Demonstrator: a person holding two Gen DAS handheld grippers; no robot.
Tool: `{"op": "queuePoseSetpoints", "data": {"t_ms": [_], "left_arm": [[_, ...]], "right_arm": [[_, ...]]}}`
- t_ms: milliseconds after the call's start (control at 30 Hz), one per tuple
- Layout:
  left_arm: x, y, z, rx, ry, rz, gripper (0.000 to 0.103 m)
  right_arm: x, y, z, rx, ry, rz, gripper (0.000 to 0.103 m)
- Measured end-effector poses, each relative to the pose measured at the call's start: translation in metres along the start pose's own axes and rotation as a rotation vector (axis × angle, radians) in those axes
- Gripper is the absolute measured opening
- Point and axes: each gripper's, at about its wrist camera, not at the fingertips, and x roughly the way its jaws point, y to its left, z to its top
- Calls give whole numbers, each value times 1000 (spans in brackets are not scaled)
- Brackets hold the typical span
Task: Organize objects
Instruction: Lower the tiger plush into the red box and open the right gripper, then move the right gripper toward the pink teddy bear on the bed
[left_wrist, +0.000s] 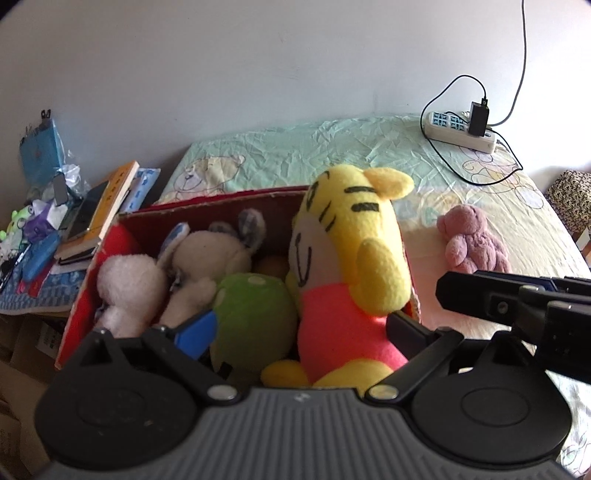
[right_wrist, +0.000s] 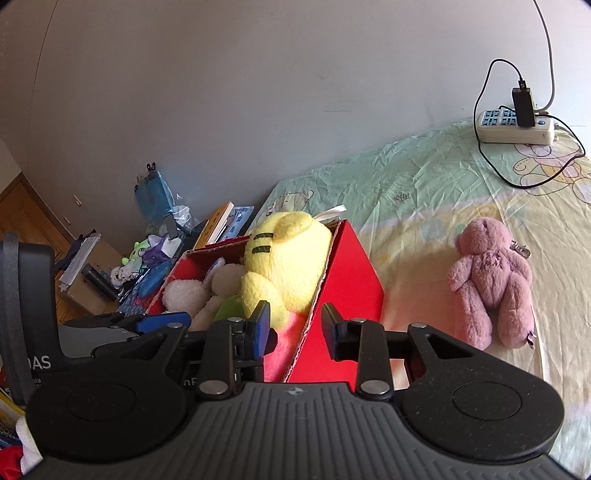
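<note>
A red cardboard box (left_wrist: 83, 306) (right_wrist: 351, 280) stands on the bed, packed with plush toys: a white one (left_wrist: 129, 284), a beige one (left_wrist: 210, 254) and a green one (left_wrist: 251, 314). A yellow tiger plush (left_wrist: 351, 236) (right_wrist: 288, 266) in a pink shirt stands upright at the box's right end. My left gripper (left_wrist: 301, 330) is open wide around the tiger's lower body, its blue left pad against the green plush. My right gripper (right_wrist: 295, 325) (left_wrist: 447, 295) straddles the box's right wall with a narrow gap and is not pressing it. A mauve bear (left_wrist: 472, 247) (right_wrist: 491, 280) lies on the sheet right of the box.
A power strip (left_wrist: 458, 129) (right_wrist: 517, 127) with a black charger and trailing cables lies at the back of the bed. Books (left_wrist: 107, 206), a phone and small clutter crowd a surface left of the box. The wall runs close behind.
</note>
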Motion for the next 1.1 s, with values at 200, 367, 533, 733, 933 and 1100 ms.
{"op": "queuePoseSetpoints", "data": {"t_ms": [200, 367, 533, 733, 933, 1100], "left_arm": [[3, 8, 2, 38, -18, -64, 99], [5, 8, 2, 84, -33, -87, 99], [3, 6, 6, 95, -15, -94, 99], [-16, -5, 9, 73, -36, -34, 98], [-45, -26, 19, 51, -103, -24, 97], [-55, -66, 26, 55, -124, -111, 95]], "right_arm": [[0, 7, -5, 33, -28, -44, 33], [-7, 5, -12, 79, -48, -57, 33], [-15, 0, -7, 83, -34, -28, 33], [-32, -22, 4, 59, -3, 9, 33], [-49, -70, 8, 75, 23, -9, 33], [-58, -109, 7, 121, 41, -32, 33]]}}
